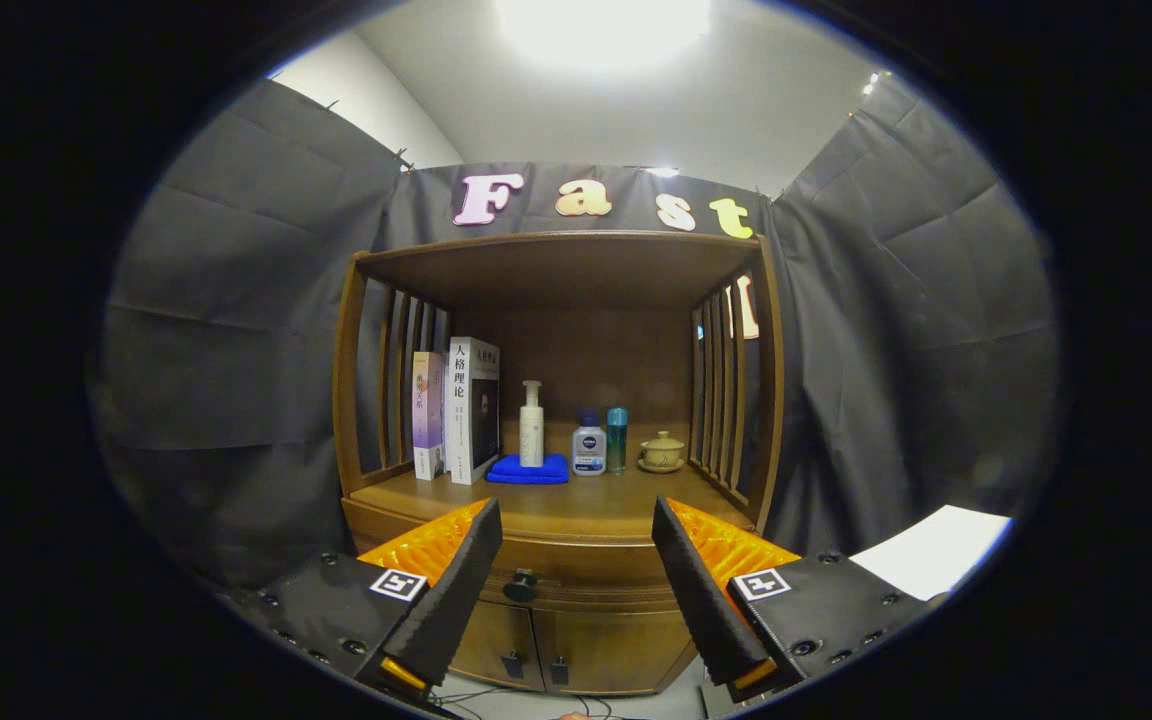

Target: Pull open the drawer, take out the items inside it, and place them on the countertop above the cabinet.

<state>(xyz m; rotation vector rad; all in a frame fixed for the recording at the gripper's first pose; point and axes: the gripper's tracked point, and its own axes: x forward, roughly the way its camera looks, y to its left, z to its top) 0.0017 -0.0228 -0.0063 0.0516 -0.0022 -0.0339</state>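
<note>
The brown wooden cabinet [556,620] stands just ahead of the gripper [576,530], whose fingers are spread wide apart and hold nothing. Its shallow wooden drawer [576,580] is closed, a dark round knob [521,585] showing between the fingers; what lies inside is hidden. On the wooden countertop [586,505] above stand two upright books [456,410], a white pump bottle [532,424] on a folded blue cloth [528,469], a small blue-capped bottle [589,446], a slim teal bottle [617,438] and a pale lidded cup on a saucer [662,452]. The countertop's front strip is bare. The taller book's spine bears Chinese characters.
</note>
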